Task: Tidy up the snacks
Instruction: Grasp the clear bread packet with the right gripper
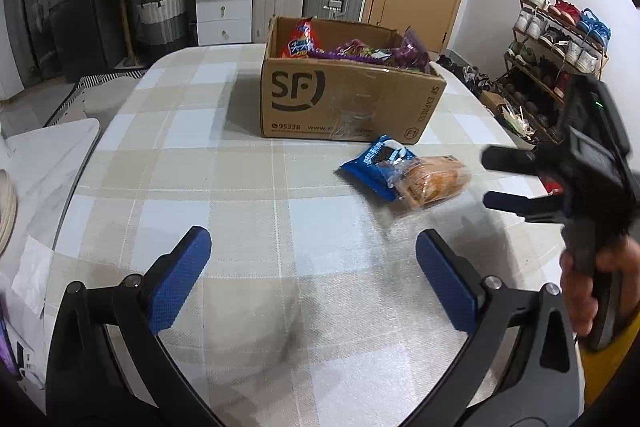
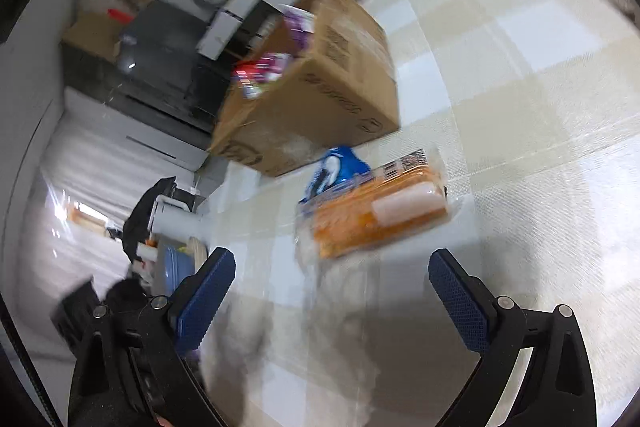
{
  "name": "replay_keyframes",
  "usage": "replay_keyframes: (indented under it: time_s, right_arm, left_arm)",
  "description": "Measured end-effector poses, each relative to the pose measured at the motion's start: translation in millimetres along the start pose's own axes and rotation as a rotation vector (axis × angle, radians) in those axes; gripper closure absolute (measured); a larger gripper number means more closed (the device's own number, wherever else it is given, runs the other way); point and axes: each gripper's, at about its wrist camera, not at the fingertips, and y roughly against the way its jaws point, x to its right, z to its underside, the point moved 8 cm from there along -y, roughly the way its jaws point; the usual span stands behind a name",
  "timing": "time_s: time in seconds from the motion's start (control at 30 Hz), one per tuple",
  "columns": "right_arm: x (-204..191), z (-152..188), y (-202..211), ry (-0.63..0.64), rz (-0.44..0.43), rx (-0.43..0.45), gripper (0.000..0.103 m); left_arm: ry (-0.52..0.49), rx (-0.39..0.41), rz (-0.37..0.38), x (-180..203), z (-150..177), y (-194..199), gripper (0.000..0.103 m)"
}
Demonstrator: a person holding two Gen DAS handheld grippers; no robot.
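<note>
Reaching for the orange snack pack, your right gripper is the nearer one, jaws spread wide and empty; the pack lies dead ahead on the checked tablecloth, overlapping the blue packet, its long axis crosswise to the fingers. Your left gripper hangs open and empty, well back.

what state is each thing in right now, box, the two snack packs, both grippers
cardboard box: open, upright, snacks inside
blue snack pack: flat on table, outside box
orange snack pack: on table, overlapping blue pack's edge
left gripper: open, empty
right gripper: open, empty, near orange pack
</note>
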Motion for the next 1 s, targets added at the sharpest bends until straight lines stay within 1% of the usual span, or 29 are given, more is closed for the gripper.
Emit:
replay_keyframes:
  time_s: [0.07,0.13,0.3,0.37,0.4,0.43,0.47,0.5,0.53,0.6,0.63,0.73,0.8,0.87,0.93,1.0]
  right_arm:
    - [5.2,-6.9,-12.8,-0.038,-0.009,-0.031,0.005]
    - [10.6,-11.8,-24.6,-0.064,0.008,-0.056,0.013]
    - [9.6,-23.8,-40.5,-0.061,0.033,-0.050,0.014]
    - [6.2,-28.9,-45.8,-0.041,0.062,-0.046,0.018]
    - [5.2,-30.9,-47.7,-0.018,0.099,-0.041,0.027]
    - [3.1,-32.2,-50.0,0.017,0.140,-0.039,0.033]
    - [-0.1,-32.0,-52.6,0.048,0.169,-0.037,0.035]
    - [-1.4,-32.0,-53.7,0.067,0.184,-0.033,0.042]
    - [-2.6,-31.3,-55.4,0.090,0.201,-0.033,0.053]
    - [-6.2,-28.4,-58.2,0.150,0.245,-0.030,0.057]
    - [-8.6,-26.9,-58.6,0.173,0.252,-0.029,0.058]
    - [-15.0,-24.4,-61.1,0.228,0.265,-0.022,0.061]
    - [-17.0,-23.1,-63.2,0.236,0.251,-0.020,0.063]
    - [-19.0,-23.0,-59.1,0.232,0.225,-0.004,0.068]
    - [-17.3,-16.1,-49.9,0.235,0.205,0.016,0.074]
    - [-18.5,-10.9,-39.6,0.244,0.191,0.024,0.076]
  left_arm:
    - [0.010,-0.008,0.002,-3.7,0.4,-5.3,0.001]
    - [0.018,-0.017,-0.001,-6.2,0.0,-11.6,0.001]
    - [0.029,-0.038,0.007,-9.6,-0.5,-25.3,0.001]
    - [0.029,-0.047,0.013,-8.8,-0.5,-30.6,0.001]
    - [0.028,-0.051,0.015,-8.6,0.0,-32.5,0.001]
    - [0.027,-0.054,0.018,-9.2,1.4,-32.9,0.001]
    - [0.027,-0.059,0.020,-9.1,1.7,-35.0,0.001]
    - [0.027,-0.062,0.023,-8.9,2.0,-36.3,0.001]
    - [0.027,-0.065,0.025,-8.9,3.0,-36.7,0.001]
    - [0.028,-0.071,0.024,-9.9,4.3,-38.2,0.001]
    - [0.030,-0.073,0.026,-10.2,4.7,-38.9,0.001]
    - [0.033,-0.081,0.025,-11.3,6.7,-40.7,0.001]
    - [0.033,-0.085,0.028,-10.9,7.4,-41.1,0.001]
    - [0.032,-0.081,0.024,-10.6,7.3,-39.3,0.001]
    - [0.028,-0.077,0.014,-10.8,6.3,-36.5,0.001]
    - [0.026,-0.072,0.001,-11.5,5.8,-34.5,0.001]
